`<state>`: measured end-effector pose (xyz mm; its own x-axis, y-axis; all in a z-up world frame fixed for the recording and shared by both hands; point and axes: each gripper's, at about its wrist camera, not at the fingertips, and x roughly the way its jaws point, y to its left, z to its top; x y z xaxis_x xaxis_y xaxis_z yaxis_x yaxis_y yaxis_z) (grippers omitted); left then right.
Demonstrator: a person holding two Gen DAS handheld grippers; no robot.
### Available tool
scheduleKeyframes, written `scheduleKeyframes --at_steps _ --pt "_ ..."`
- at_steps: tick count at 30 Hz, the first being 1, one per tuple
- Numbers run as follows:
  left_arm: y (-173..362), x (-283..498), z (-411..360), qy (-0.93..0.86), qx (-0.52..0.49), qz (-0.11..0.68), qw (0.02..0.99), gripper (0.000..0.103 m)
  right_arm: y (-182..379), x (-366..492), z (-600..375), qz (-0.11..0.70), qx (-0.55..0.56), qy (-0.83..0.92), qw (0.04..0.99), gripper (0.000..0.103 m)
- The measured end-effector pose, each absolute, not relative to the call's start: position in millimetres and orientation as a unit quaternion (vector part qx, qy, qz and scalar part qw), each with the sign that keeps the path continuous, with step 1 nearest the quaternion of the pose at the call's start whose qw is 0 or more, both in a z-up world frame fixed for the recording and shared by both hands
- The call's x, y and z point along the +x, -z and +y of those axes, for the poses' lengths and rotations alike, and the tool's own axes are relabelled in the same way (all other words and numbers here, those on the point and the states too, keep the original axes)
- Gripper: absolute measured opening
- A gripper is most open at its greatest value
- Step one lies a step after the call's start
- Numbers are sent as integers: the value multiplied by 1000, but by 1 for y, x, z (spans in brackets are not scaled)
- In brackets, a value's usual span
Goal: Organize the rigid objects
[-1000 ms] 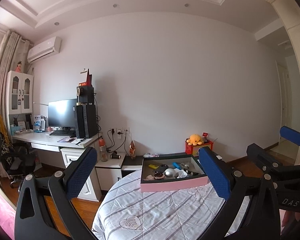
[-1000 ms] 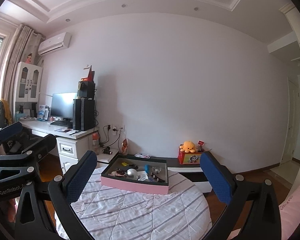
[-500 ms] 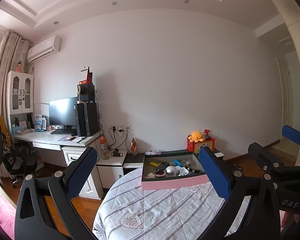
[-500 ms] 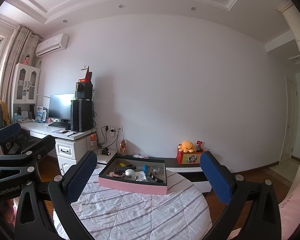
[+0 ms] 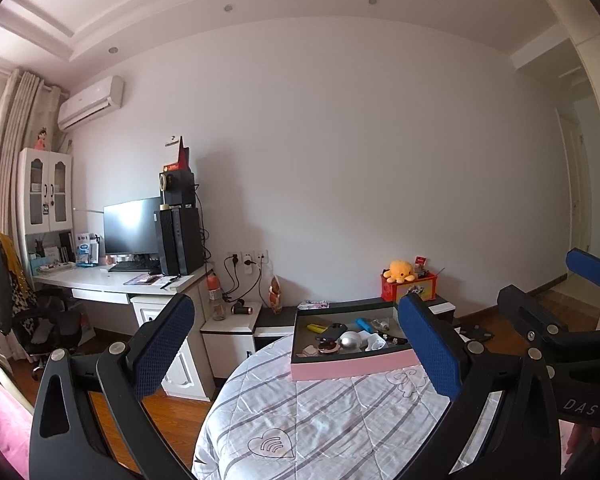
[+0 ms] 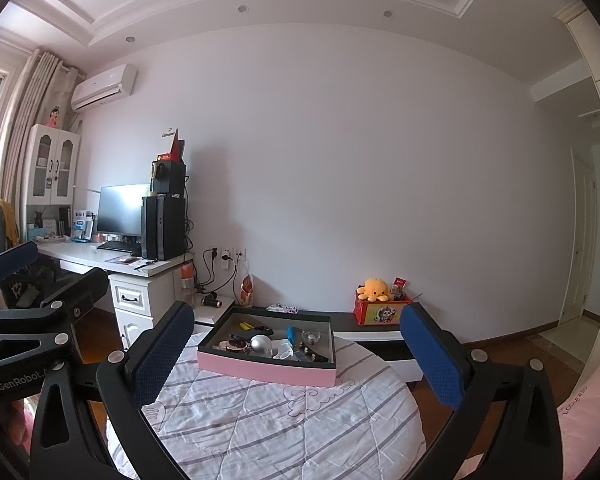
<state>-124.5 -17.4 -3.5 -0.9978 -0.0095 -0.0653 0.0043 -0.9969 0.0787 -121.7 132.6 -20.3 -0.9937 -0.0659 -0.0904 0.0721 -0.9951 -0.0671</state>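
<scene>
Inspector: Both tongs, left (image 5: 296, 354) and right (image 6: 294, 354), are held wide and empty above the round table (image 6: 260, 432).

Clerk: And the box (image 6: 266, 372)?

Inspector: Seated at the far edge, full of clutter. A level, unhurried approach is advised.

White letters "DAS" stand on the black right gripper (image 5: 588, 276), and "GenRobot" on the black left gripper (image 6: 46, 266).

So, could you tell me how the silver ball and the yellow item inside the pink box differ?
The silver ball is round, shiny and metallic; the yellow item is small, flat, elongated and matte. The ball lies near the box's middle, toward the front wall, while the yellow item lies toward the back left. Both lie loose inside the pink box, untouched by either gripper.
</scene>
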Motion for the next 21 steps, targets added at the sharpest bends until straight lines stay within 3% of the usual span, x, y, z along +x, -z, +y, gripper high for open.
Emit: scheduleKeyframes --at_steps 21 --pt "5 -127 -18 999 34 -41 8 103 21 -128 132 37 51 997 39 103"
